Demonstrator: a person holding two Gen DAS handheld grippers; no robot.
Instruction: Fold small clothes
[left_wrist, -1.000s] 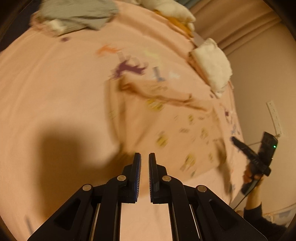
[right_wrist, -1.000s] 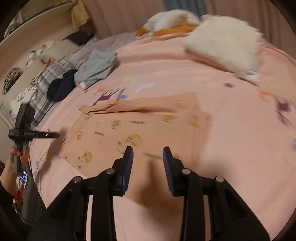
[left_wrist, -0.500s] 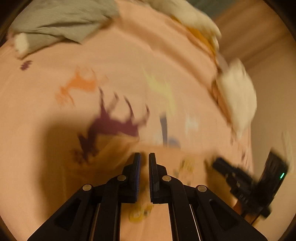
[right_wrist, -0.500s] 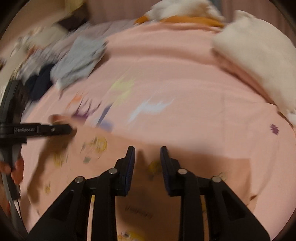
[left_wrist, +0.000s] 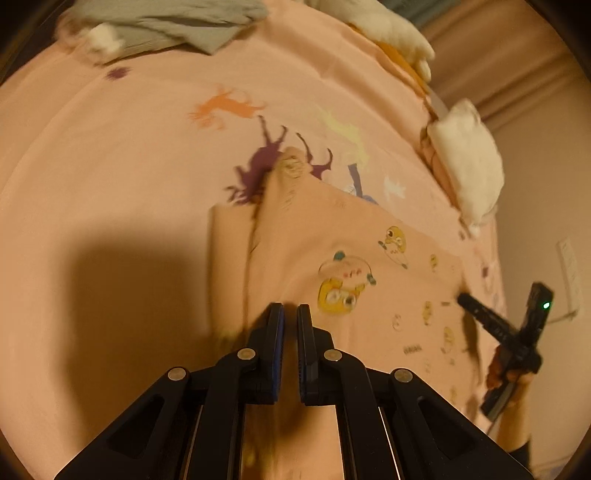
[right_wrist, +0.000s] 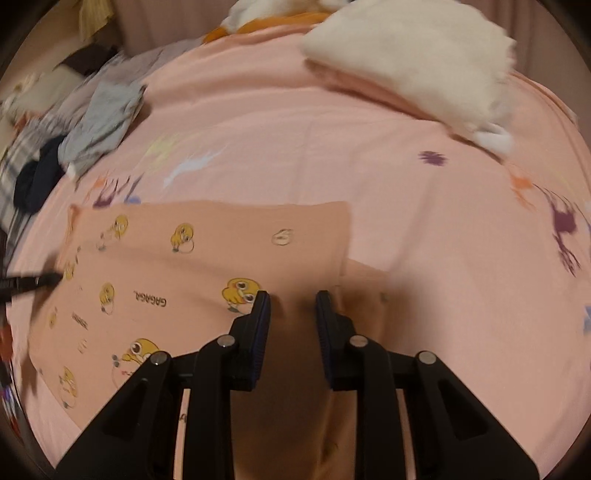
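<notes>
A small peach garment printed with yellow ducks lies flat on the pink bedsheet. My left gripper hovers low over its left part, jaws shut, and no cloth shows pinched between them. In the right wrist view the garment spreads to the left. My right gripper stands over its right edge with the jaws closing. Cloth lies under the gap, but the pads are not pressing on it. Each gripper shows in the other's view: the right gripper at the garment's far side, the left gripper at its left edge.
A grey garment lies at the far side of the bed, with dark clothes beside it. A white fluffy cushion sits on the bed's edge. A wall socket is on the right.
Both grippers swung out toward the sheet's animal prints, then came back and down closer over the garment. The right jaws have narrowed. The left jaws stayed shut.
</notes>
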